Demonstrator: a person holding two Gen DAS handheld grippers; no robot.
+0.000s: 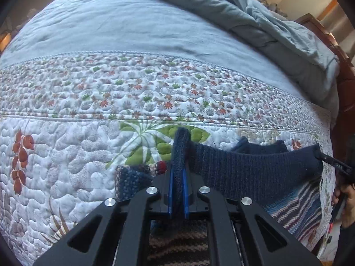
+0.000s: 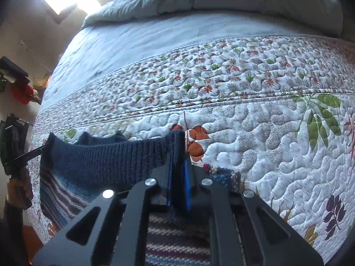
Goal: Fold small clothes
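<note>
1. Left tongs point(image 1: 177, 177): blue-padded fingers point(image 1: 170, 190) pressed together on the navy ribbed hem of a small knitted sweater point(image 1: 255, 173). The fabric edge stands up between the pads.
2. Right tongs point(image 2: 178, 177): clenched on the same navy hem at its opposite end. A fold of knit rises between the blue pads point(image 2: 188, 186).
3. Pose: both tools point forward across the bed point(image 1: 88, 33), held low over the quilt point(image 1: 77, 155). In the left view the right tongs point(image 1: 332, 163) show at the far right, with part of the person's right hand point(image 1: 348, 201) behind them. In the right view the left tongs point(image 2: 28, 154) show at the far left, above the left hand point(image 2: 17, 190).
4. Sweater position: at the near edge of the bed, on the floral quilt. The navy hem is stretched taut between the two grips; the striped body point(image 2: 64, 197) hangs below it. A multicoloured knit cuff point(image 1: 133, 177) lies on the quilt just beside the left tongs.
5. Surroundings: grey-blue blanket point(image 1: 255, 15) bunched at the far edge of the bed.
</note>
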